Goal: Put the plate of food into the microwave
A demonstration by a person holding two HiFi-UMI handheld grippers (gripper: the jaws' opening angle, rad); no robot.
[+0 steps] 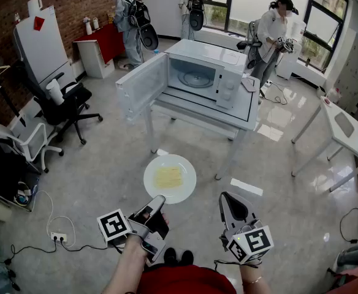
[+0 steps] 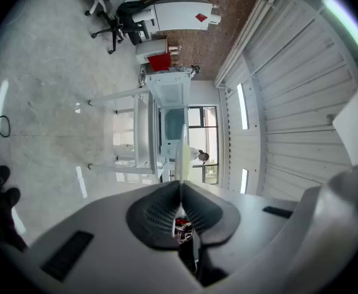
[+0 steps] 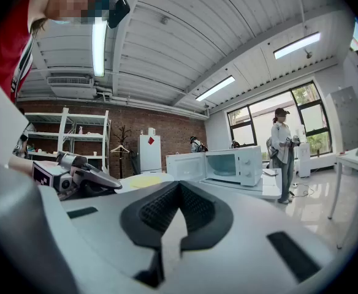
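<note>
A white plate (image 1: 170,178) with flat yellow food is held in the air above the floor, in front of the table. My left gripper (image 1: 159,199) is shut on the plate's near rim. In the left gripper view the plate (image 2: 182,155) shows edge-on between the closed pads (image 2: 167,210). The white microwave (image 1: 206,73) stands on a white table (image 1: 243,112) ahead, its door (image 1: 142,86) swung wide open to the left. My right gripper (image 1: 225,196) hovers right of the plate, shut and empty. In the right gripper view (image 3: 179,185), the plate (image 3: 143,180) and microwave (image 3: 228,164) lie ahead.
Black and white office chairs (image 1: 65,106) stand at the left, and a white desk (image 1: 344,127) at the right. A person (image 1: 271,32) stands behind the microwave table, and two others (image 1: 129,20) at the far wall. Cables and a power strip (image 1: 59,236) lie on the floor.
</note>
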